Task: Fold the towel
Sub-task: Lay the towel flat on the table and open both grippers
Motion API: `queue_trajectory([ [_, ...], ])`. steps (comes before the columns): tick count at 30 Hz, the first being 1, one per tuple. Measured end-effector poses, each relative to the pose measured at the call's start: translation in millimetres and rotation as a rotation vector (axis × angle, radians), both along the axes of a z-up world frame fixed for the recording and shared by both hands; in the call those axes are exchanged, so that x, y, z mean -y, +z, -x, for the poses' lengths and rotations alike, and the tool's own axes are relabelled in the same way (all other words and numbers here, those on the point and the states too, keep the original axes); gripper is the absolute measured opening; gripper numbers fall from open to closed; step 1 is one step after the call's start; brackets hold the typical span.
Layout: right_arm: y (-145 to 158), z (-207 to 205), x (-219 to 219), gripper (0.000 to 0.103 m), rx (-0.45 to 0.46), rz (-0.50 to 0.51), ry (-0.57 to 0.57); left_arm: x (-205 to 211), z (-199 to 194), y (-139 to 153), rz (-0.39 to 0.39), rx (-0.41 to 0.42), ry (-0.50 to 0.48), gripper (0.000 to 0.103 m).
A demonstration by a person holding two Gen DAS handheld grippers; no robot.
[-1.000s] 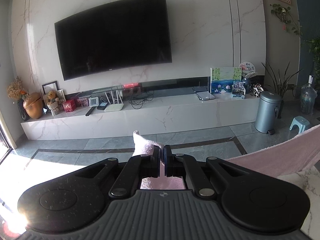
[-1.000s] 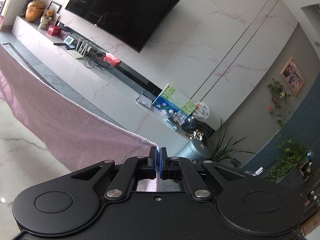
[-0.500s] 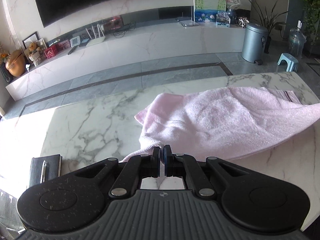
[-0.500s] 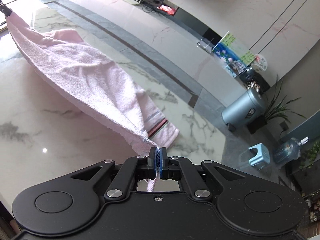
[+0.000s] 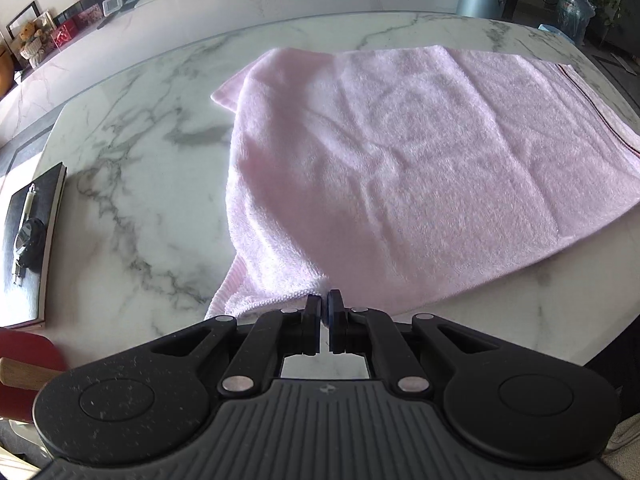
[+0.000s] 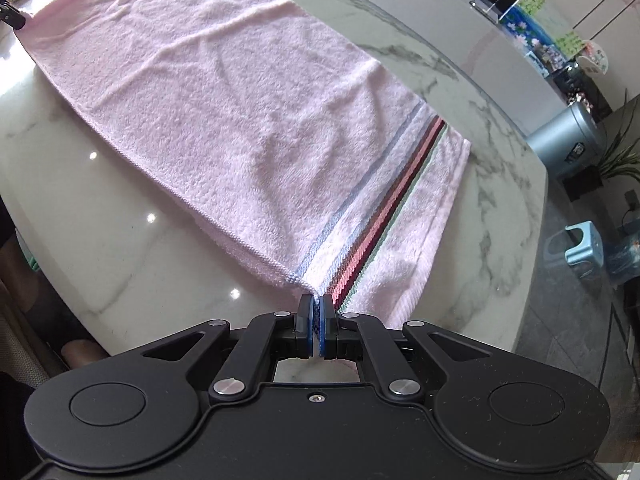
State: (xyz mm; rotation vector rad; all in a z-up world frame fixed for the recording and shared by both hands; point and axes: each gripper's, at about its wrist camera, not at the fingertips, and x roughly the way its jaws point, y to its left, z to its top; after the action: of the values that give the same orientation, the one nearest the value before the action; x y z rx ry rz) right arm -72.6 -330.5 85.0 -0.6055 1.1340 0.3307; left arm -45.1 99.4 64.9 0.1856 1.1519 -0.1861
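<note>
A pink towel (image 5: 400,160) lies spread and folded over on the white marble table (image 5: 140,184). My left gripper (image 5: 324,300) is at its near left corner, jaws nearly closed with a thin gap; the corner lies just at the tips, grip unclear. The towel also shows in the right wrist view (image 6: 224,92), with blue, red and green stripes (image 6: 384,208) near its end. My right gripper (image 6: 317,304) is shut on the towel's near striped corner, low over the table. The left gripper tip shows far at the top left (image 6: 10,16).
A dark notebook with a pen and small items (image 5: 30,216) lies at the table's left edge. A red chair back (image 5: 24,356) is near left. Beyond the table are a grey bin (image 6: 568,136), a blue stool (image 6: 580,244) and a TV shelf (image 5: 160,0).
Both grippers have come down from holding the towel stretched in the air to table level. The towel now lies flat on the marble, folded over itself.
</note>
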Motion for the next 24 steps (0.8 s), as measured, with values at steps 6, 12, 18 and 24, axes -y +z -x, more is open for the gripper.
queue_trajectory([
  [6,-17,12,-2,0.001,-0.063,-0.009,0.007,0,4,-18,-0.02,-0.056,-0.017,0.002],
  [12,-30,18,0,0.001,-0.11,-0.02,-0.003,-2,5,-28,-0.035,-0.093,-0.034,0.003],
  [18,-35,20,2,0.002,-0.144,-0.033,-0.009,-4,5,-29,-0.029,-0.093,-0.029,0.005],
  [24,-32,23,10,0.028,-0.187,-0.03,-0.019,-16,10,-26,-0.033,-0.121,-0.008,0.025],
])
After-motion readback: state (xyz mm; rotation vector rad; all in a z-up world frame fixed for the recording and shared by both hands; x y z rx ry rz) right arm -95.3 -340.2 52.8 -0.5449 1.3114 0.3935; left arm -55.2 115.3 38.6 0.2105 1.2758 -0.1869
